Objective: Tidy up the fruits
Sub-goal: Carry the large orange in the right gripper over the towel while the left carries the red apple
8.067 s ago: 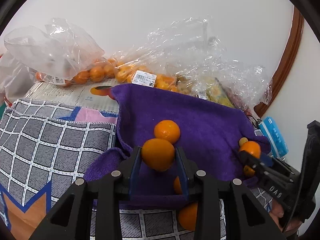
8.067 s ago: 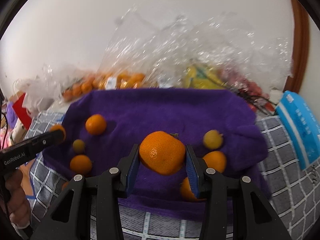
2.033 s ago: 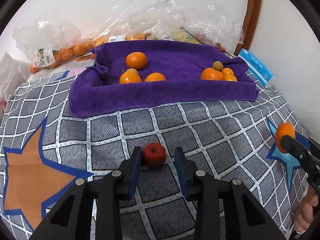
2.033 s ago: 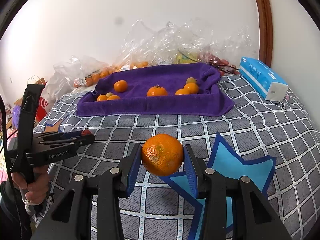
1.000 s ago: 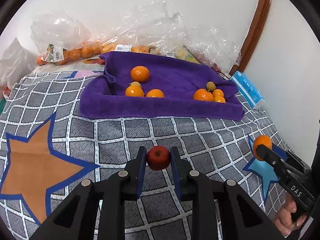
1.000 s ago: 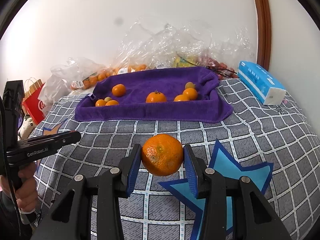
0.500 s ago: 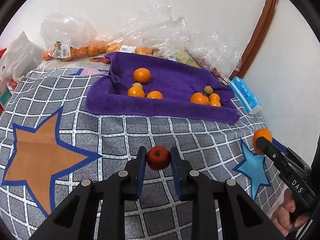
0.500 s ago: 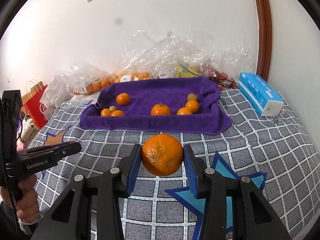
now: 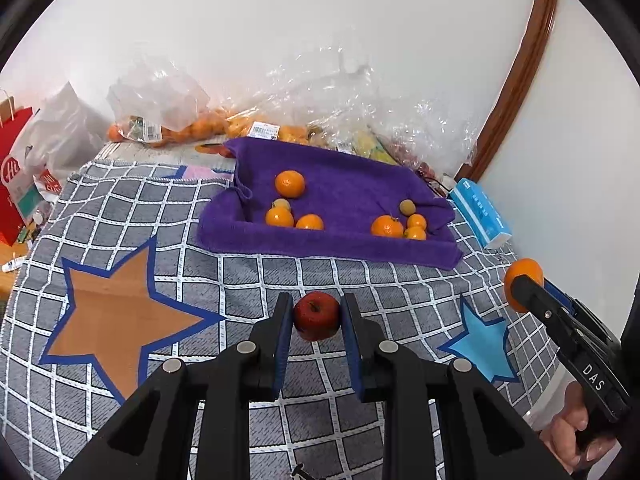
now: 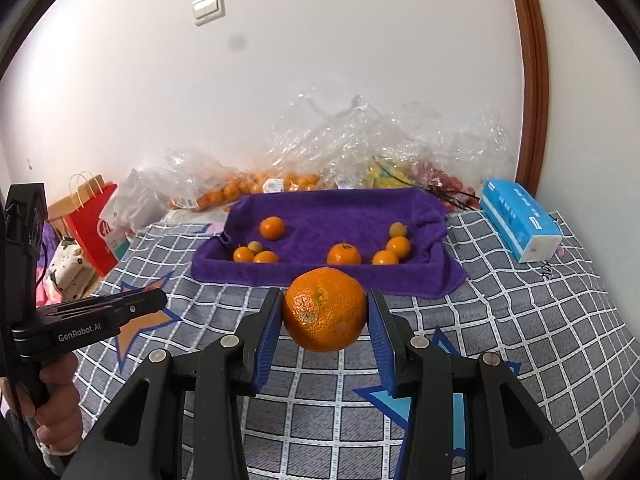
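Between the pads of the left gripper [image 9: 316, 316], a small red apple [image 9: 317, 315] is clamped, clear of the grey checked blanket [image 9: 120, 216]. Right gripper [image 10: 325, 314] grips a large orange [image 10: 324, 309] the same way, aloft. Beyond both, well apart, the purple towel tray [image 9: 332, 246] holds 2 clusters: 4 fruits left, 4 right. Blue tissue pack [image 10: 520, 220] lies beside it.

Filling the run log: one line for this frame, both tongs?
left tongs: shut on red apple | right tongs: shut on orange | both off checked cloth | purple towel: smaller citrus
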Demonstrator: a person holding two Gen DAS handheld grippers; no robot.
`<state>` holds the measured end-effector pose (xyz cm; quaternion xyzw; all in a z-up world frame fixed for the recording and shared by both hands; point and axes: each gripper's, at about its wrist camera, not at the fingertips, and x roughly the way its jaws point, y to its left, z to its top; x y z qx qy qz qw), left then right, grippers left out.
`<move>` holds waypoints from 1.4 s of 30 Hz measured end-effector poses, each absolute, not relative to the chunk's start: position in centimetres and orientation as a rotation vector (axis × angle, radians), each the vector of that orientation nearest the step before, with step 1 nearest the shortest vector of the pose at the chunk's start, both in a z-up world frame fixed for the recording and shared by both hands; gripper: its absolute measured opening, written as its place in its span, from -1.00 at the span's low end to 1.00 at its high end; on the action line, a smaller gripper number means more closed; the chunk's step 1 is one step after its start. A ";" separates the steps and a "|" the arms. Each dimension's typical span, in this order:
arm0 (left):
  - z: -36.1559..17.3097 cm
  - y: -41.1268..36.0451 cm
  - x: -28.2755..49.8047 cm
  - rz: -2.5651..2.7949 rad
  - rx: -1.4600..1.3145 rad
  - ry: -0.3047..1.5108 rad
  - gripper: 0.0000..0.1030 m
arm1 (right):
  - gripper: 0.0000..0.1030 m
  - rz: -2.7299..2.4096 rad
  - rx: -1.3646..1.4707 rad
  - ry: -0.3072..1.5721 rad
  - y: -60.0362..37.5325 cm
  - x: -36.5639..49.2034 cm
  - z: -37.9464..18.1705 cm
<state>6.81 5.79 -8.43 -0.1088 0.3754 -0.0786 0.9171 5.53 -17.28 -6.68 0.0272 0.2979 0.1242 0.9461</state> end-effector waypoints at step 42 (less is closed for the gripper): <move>-4.1 7.7 19.5 -0.113 -0.254 0.750 -0.55 | -0.18 0.271 0.031 0.632 -18.6 21.0 -3.6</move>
